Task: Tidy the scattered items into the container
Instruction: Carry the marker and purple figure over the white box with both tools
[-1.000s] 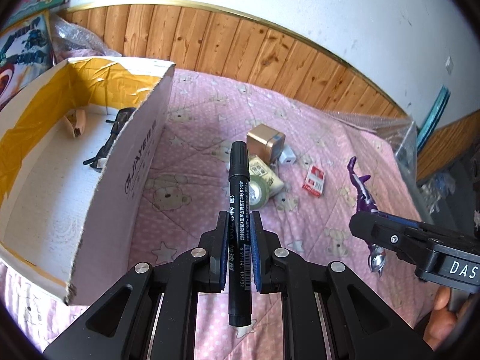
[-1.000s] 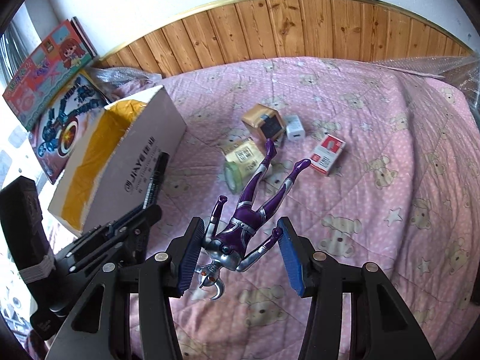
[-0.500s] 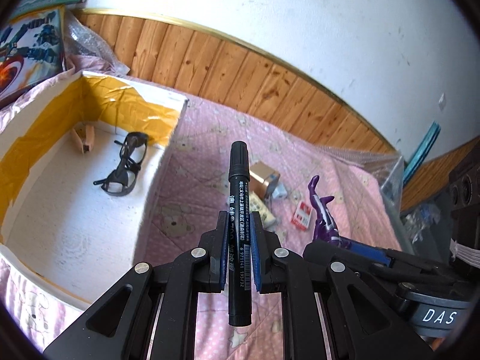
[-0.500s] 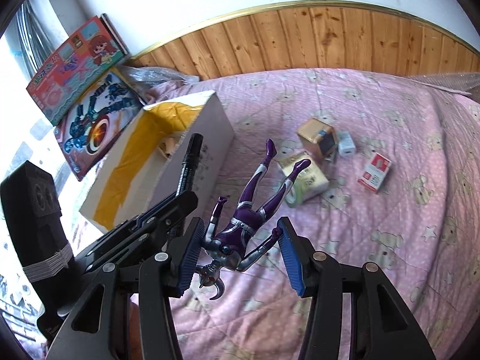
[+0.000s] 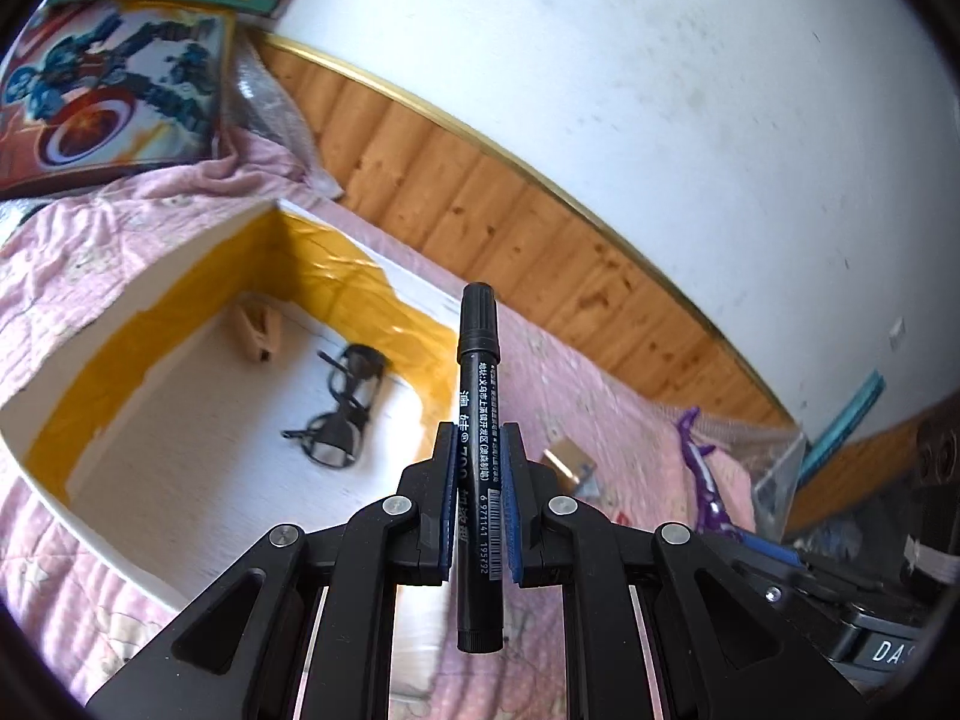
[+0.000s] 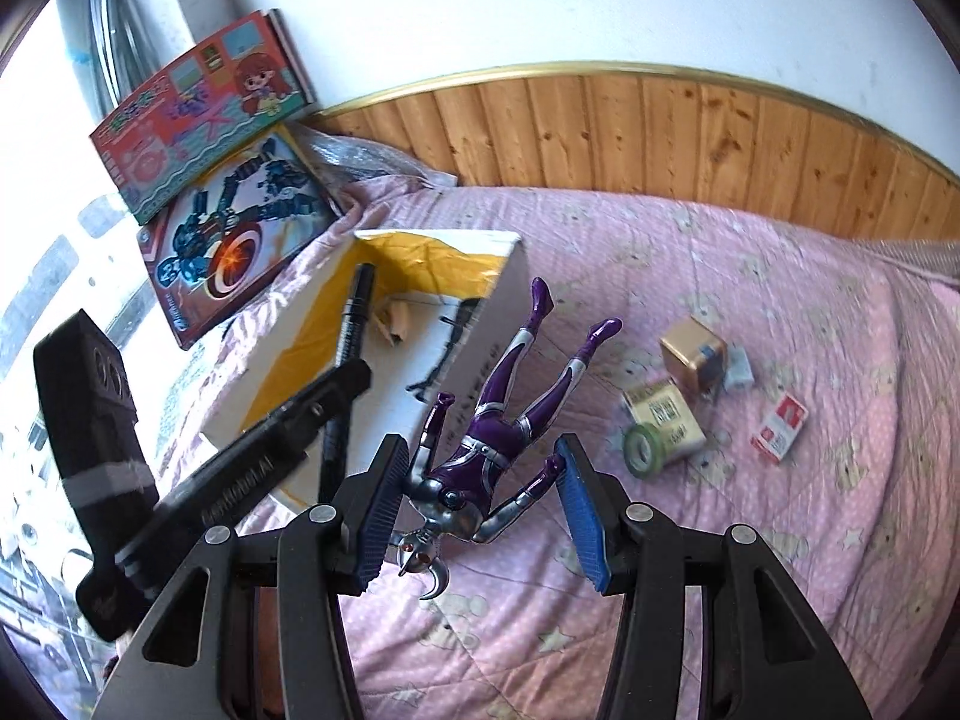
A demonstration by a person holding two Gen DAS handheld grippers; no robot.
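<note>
Left wrist view: The left claw [image 5: 477,501] is closed on the barrel of a black cylindrical marker pen [image 5: 478,438], cap end forward. The marker's cap lies over the near wall of the open white cardboard box with yellow tape lining [image 5: 150,324], which sits on the pink quilted bed near its wooden-panelled head edge. Black-framed glasses [image 5: 339,417] and a small tan clip-like object [image 5: 258,330] lie on the box floor. To complete this step well, carry the marker fully past the box wall, lower it toward bare floor clear of the glasses, then release.

Right wrist view: The right claw [image 6: 483,507] stands wide, its blue pads bearing on the outstretched arms of a purple and silver plastic action figure [image 6: 498,420], held head-down above the bed beside the box. This grip is probably shallow; avoid jolts.
</note>
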